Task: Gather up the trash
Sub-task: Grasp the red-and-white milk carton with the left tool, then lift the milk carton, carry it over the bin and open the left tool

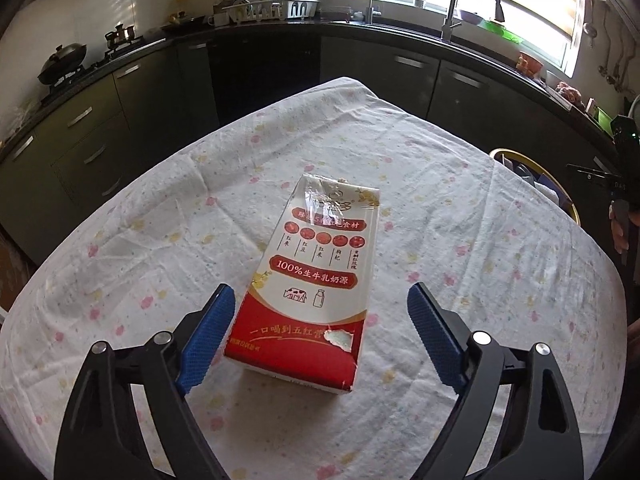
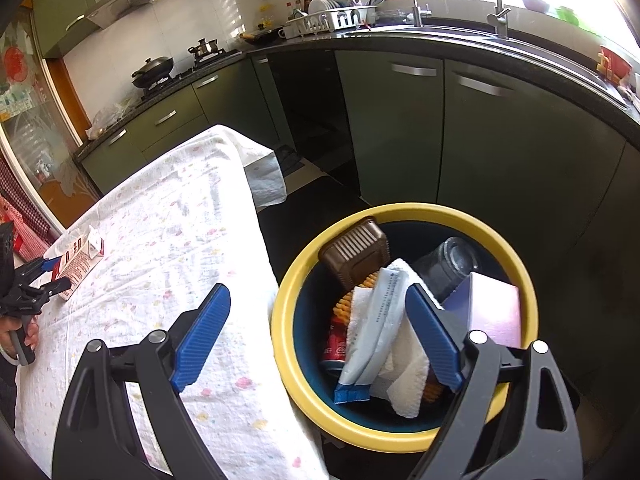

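A red and white milk carton (image 1: 316, 280) lies flat on the flowered tablecloth (image 1: 460, 248). My left gripper (image 1: 320, 308) is open, its blue pads either side of the carton's near end, left pad close to it. The carton also shows in the right wrist view (image 2: 82, 258) with the left gripper at it. My right gripper (image 2: 318, 300) is open and empty above the yellow-rimmed trash bin (image 2: 304, 280), which holds a brown tray, tissue, a white wrapper, a red can and a box.
The bin (image 1: 560, 192) stands off the table's right edge. Dark kitchen cabinets (image 2: 400, 120) and a counter with sink (image 1: 472, 4), dish rack (image 1: 272, 8) and stove pots (image 1: 64, 64) run behind the table.
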